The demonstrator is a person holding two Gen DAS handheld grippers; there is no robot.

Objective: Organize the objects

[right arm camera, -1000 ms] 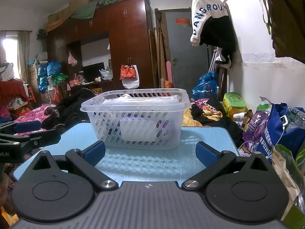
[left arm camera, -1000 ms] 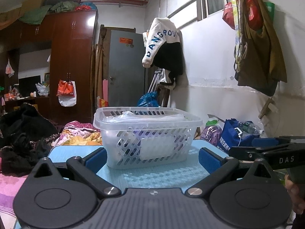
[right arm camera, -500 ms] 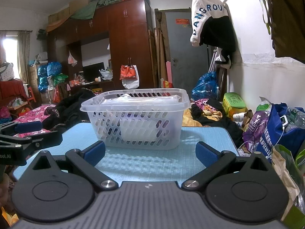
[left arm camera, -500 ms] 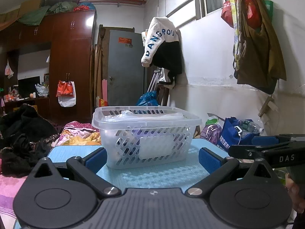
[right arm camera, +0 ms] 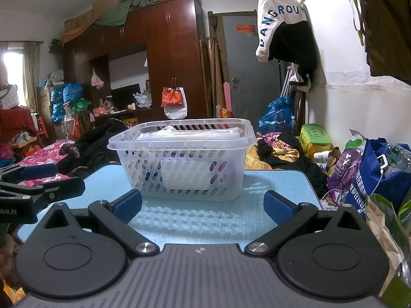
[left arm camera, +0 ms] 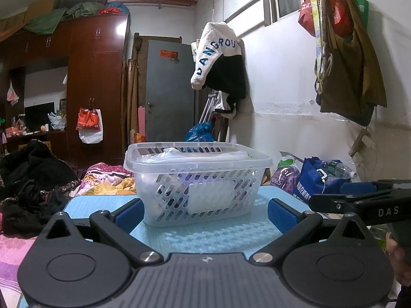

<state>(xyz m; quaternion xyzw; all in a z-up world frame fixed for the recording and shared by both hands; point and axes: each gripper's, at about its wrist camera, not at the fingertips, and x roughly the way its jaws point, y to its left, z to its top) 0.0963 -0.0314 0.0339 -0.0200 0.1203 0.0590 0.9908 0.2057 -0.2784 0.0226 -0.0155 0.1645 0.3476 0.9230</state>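
A clear plastic basket (left arm camera: 197,179) with slotted walls stands on the light blue mat (left arm camera: 218,233); it also shows in the right wrist view (right arm camera: 182,161). Plastic-wrapped items (left arm camera: 195,155) lie inside it, and a white pack shows through the wall. My left gripper (left arm camera: 204,211) is open and empty, just short of the basket's near side. My right gripper (right arm camera: 203,205) is open and empty, also just short of the basket on the mat (right arm camera: 205,215). Each gripper shows at the edge of the other's view.
The blue mat covers a small table. Bags and bottles (right arm camera: 367,169) crowd the floor to the right by the white wall. Piled dark clothes and bedding (left arm camera: 30,179) lie to the left. A wardrobe (left arm camera: 84,82) and a grey door (left arm camera: 169,92) stand behind.
Both views have shifted very slightly; the basket and grippers stay as they were.
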